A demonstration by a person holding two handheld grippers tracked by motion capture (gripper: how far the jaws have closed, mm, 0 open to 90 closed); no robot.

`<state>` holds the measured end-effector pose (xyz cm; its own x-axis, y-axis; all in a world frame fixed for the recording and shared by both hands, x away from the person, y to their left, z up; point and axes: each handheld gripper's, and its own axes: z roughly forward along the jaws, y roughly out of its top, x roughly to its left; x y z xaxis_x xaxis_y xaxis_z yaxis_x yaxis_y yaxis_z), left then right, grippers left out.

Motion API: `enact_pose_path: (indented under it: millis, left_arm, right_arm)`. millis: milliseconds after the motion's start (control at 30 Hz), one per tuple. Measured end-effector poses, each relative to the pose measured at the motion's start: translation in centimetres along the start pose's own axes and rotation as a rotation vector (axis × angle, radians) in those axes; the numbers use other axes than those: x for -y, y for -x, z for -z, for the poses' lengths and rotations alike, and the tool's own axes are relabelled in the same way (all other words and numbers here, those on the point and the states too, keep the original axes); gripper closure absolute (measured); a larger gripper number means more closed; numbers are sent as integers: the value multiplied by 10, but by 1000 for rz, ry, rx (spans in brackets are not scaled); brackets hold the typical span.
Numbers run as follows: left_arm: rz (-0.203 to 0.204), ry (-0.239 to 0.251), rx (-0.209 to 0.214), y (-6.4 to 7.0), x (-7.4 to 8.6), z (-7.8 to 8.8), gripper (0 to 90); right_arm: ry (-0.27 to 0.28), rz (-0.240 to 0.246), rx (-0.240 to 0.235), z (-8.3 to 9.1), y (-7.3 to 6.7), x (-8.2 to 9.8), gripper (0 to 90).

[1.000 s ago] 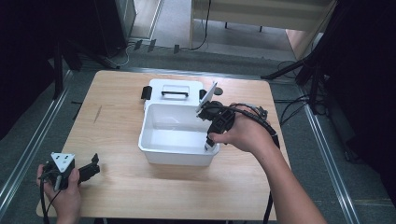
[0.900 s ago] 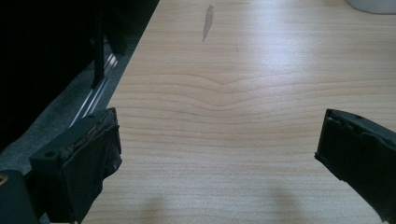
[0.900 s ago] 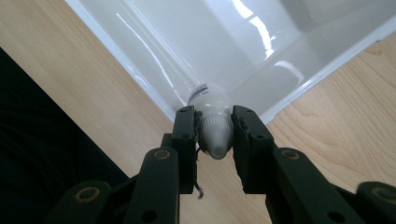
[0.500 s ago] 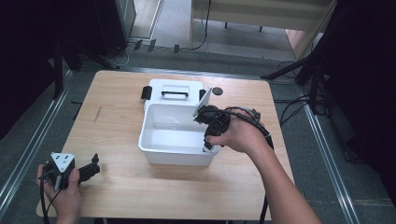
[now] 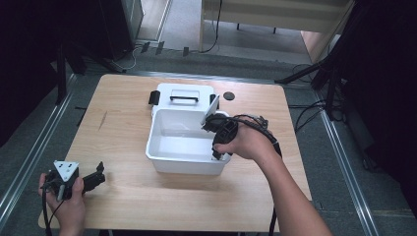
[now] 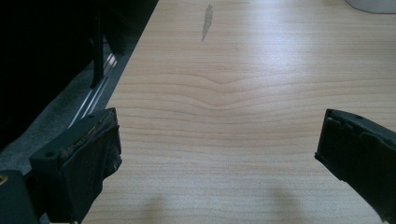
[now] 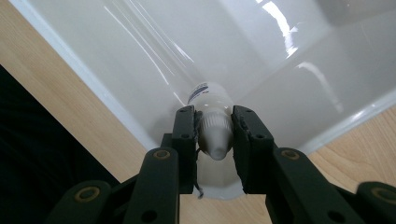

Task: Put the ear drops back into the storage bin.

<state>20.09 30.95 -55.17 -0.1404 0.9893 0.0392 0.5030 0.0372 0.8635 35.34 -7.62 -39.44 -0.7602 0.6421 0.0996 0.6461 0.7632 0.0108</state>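
A white plastic bin [image 5: 183, 166] stands in the middle of the wooden table. My right gripper [image 5: 216, 151] points down into its right end, shut on the ribbed cap of a small white bottle [image 7: 208, 94]. In the right gripper view the jaws [image 7: 213, 115] clamp the cap from both sides and the bottle's body hangs inside the bin [image 7: 140, 56], close to its wall. My left gripper [image 5: 97, 175] rests low at the table's front left corner, far from the bin. Its jaws [image 6: 219, 140] stand wide apart over bare wood, with nothing between them.
The bin's white lid [image 5: 183, 91] with a black handle lies flat just behind the bin. A small black disc [image 5: 228, 96] sits on the table to the lid's right. The right gripper's cable [image 5: 260, 129] loops over the hand. Dark floor and metal rails surround the table.
My right gripper has sunk lower into the bin with the bottle still in its jaws. The left gripper has stayed where it was.
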Motion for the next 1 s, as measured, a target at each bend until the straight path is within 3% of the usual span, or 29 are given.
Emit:
enact_pose_path:
  millis: [367, 1000]
  left_arm:
    - [-2, -3, 2, 0, 0, 0, 2]
    - [-3, -2, 2, 0, 0, 0, 2]
  right_arm:
    - [-44, -4, -17, -12, 3, -4, 722]
    - [-100, -4, 28, -37, 3, -11, 719]
